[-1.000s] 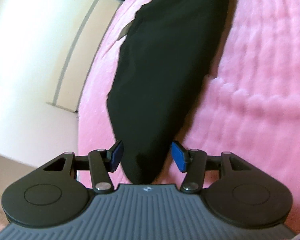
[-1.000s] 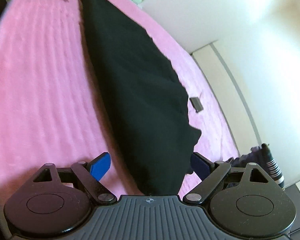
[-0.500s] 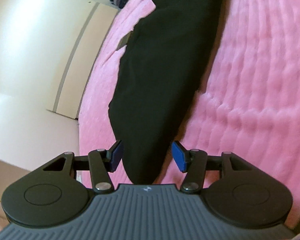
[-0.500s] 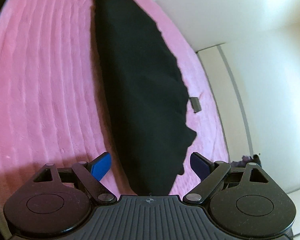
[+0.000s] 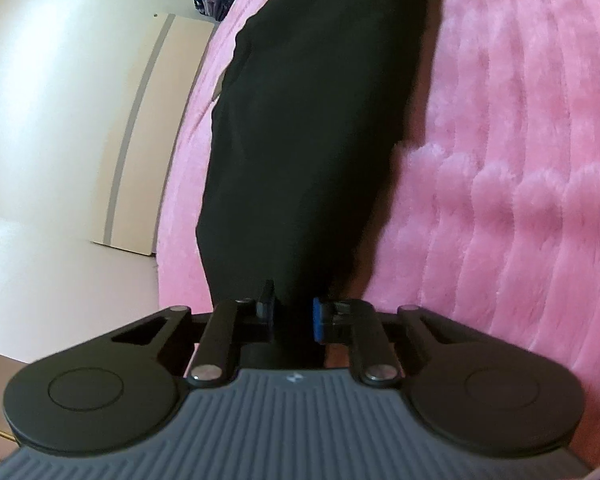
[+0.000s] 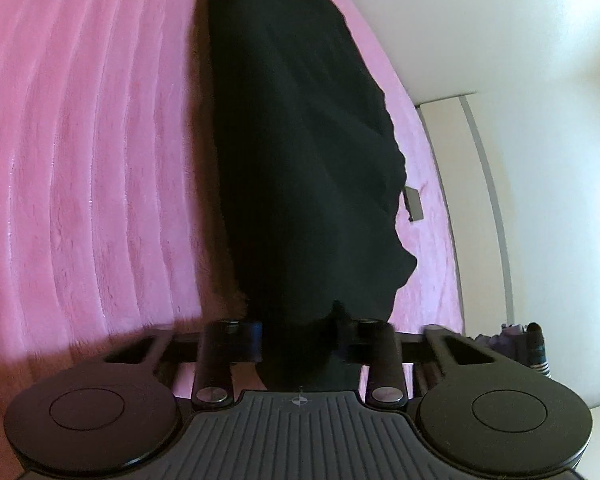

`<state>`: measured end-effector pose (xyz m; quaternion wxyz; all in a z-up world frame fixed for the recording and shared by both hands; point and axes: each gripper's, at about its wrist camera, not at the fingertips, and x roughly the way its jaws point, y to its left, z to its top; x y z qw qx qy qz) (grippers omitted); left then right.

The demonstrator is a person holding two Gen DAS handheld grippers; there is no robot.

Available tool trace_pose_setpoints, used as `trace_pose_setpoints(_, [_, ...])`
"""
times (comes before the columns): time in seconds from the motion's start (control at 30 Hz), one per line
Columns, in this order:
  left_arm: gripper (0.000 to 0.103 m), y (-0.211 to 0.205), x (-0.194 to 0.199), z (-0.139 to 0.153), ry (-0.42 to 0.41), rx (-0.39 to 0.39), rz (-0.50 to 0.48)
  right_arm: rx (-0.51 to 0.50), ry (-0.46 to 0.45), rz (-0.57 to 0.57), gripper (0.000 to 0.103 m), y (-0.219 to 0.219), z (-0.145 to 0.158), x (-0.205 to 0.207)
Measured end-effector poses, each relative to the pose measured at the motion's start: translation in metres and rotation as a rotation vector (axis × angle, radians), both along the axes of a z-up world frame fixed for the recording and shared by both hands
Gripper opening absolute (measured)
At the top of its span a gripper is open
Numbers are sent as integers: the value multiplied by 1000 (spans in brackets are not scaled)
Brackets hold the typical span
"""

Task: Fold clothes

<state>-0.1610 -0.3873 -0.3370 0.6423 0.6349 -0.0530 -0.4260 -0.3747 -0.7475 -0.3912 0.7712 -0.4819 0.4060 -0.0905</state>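
While each hand-held gripper (image 5: 293, 312) (image 6: 298, 330) pinches it, the long black garment (image 5: 316, 128) lies narrow and folded.

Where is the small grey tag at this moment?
In the right wrist view, the grey tag lies on the pink blanket, right of the black garment.

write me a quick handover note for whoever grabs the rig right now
Left claw: has just been closing, pads now pinching one end of the black garment.
Right claw: has just been closing too, clamped on the garment's other end.
Garment lies as a long narrow strip on the pink blanket.
Done: both ends gripped.
Left: lift the ends, finish the fold.
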Motion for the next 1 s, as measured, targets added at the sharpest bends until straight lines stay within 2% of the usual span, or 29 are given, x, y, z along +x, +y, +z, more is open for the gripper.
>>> trace_pose_setpoints(0.13, [10, 4, -3, 22, 45, -8, 18, 11, -43, -17, 22, 3, 29, -20])
trace_pose_setpoints(0.27, [9, 25, -30, 62, 148, -51, 20, 23, -60, -58, 21, 5, 51, -60])
trace_pose_setpoints(0.4, [9, 63, -91, 82, 241, -56, -24, 44, -26, -111, 21, 20, 46, -120])
trace_pose_setpoints(0.5, [9, 93, -144, 78, 318, -43, -53, 60, 7, -152, 22, 26, 31, -148])
trace_pose_setpoints(0.57, [10, 106, -171, 64, 339, -25, -69, 54, 29, -175, 22, 30, 22, -153])
trace_pose_setpoints(0.63, [11, 110, -187, 48, 319, -14, -70, 29, 17, -195, 29, 37, 20, -155])
trace_pose_setpoints(0.67, [12, 111, -189, 42, 301, -12, -65, 16, 11, -205, 49, 40, 20, -156])
trace_pose_setpoints(0.7, [13, 112, -189, 39, 287, -12, -64, 18, -4, -214, 75, 44, 22, -158])
trace_pose_setpoints(0.73, [16, 114, -190, 40, 287, -19, -59, 20, -19, -222, 82, 48, 25, -160])
trace_pose_setpoints(0.87, [21, 127, -176, 51, 343, -57, -14, 66, -69, -235, 82, 73, 37, -169])
trace_pose_setpoints(1.0, [21, 141, -162, 53, 373, -76, 48, 155, -122, -126, 82, 120, 51, -162])
